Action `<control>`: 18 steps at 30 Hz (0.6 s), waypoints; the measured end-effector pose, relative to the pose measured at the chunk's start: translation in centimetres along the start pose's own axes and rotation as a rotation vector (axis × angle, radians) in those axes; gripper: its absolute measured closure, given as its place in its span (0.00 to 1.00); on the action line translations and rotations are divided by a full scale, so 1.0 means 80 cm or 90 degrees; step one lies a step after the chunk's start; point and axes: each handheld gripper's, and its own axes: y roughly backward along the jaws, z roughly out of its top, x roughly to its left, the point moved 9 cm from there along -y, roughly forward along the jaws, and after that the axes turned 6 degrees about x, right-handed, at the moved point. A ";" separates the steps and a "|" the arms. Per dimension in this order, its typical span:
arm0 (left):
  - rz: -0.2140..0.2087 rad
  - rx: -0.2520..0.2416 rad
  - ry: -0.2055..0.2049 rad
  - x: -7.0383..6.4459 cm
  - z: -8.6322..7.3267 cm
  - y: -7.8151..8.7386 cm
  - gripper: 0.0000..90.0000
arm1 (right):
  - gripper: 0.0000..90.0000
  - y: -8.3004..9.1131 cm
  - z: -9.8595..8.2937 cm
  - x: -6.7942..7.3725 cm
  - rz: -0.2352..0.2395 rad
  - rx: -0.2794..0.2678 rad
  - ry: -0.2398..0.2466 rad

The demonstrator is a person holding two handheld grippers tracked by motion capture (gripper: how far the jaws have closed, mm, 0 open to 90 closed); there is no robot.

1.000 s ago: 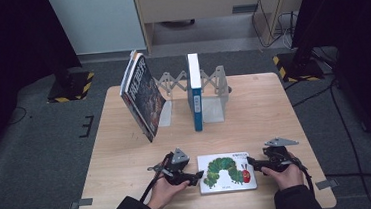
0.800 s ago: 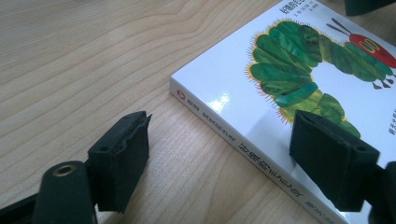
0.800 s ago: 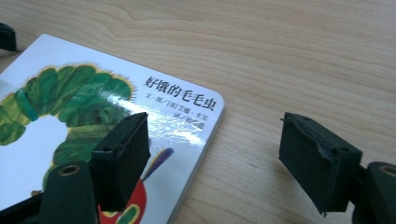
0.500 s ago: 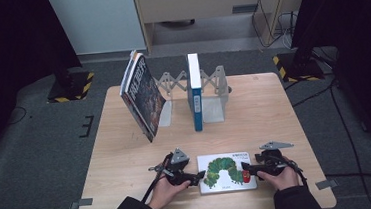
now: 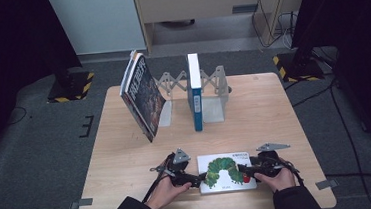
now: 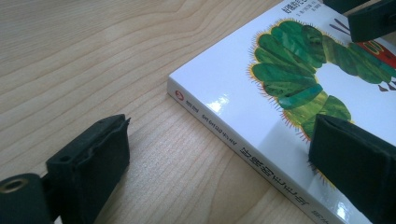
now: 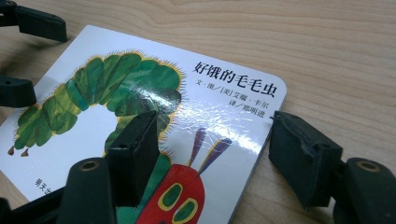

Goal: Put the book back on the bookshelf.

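A white board book with a green caterpillar on its cover point(image 5: 225, 172) lies flat near the table's front edge. My left gripper point(image 5: 198, 178) is at its left edge, open. In the left gripper view the book's spine point(image 6: 243, 149) runs between the jaws of my left gripper point(image 6: 219, 158): one jaw stands over the wood, the other over the cover. My right gripper point(image 5: 244, 170) is at the book's right edge, also open. In the right gripper view my right gripper point(image 7: 217, 149) straddles the edge of the book point(image 7: 140, 93), one jaw above the caterpillar's red head, the other outside on the table.
An expanding metal book rack point(image 5: 213, 89) stands at the back middle of the wooden table point(image 5: 274, 112). A blue-and-white book point(image 5: 195, 91) stands upright in it. A dark-covered book point(image 5: 142, 95) leans tilted at its left end.
My right gripper has moved left and down onto the book's right edge, so its jaws now straddle that edge. The left gripper and the book have stayed in place.
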 end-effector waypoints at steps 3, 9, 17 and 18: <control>-0.001 0.001 -0.001 0.000 0.000 0.000 0.04 | 0.38 0.002 -0.002 0.001 0.001 -0.001 -0.001; -0.001 0.002 -0.002 0.000 0.000 0.000 0.03 | 0.37 0.005 -0.001 0.002 0.009 -0.006 -0.007; -0.004 0.004 -0.004 -0.001 0.000 -0.001 0.02 | 0.38 0.013 0.006 0.003 0.034 -0.029 -0.029; -0.004 0.004 -0.004 -0.001 0.000 -0.001 0.01 | 0.38 0.014 0.007 0.003 0.036 -0.035 -0.030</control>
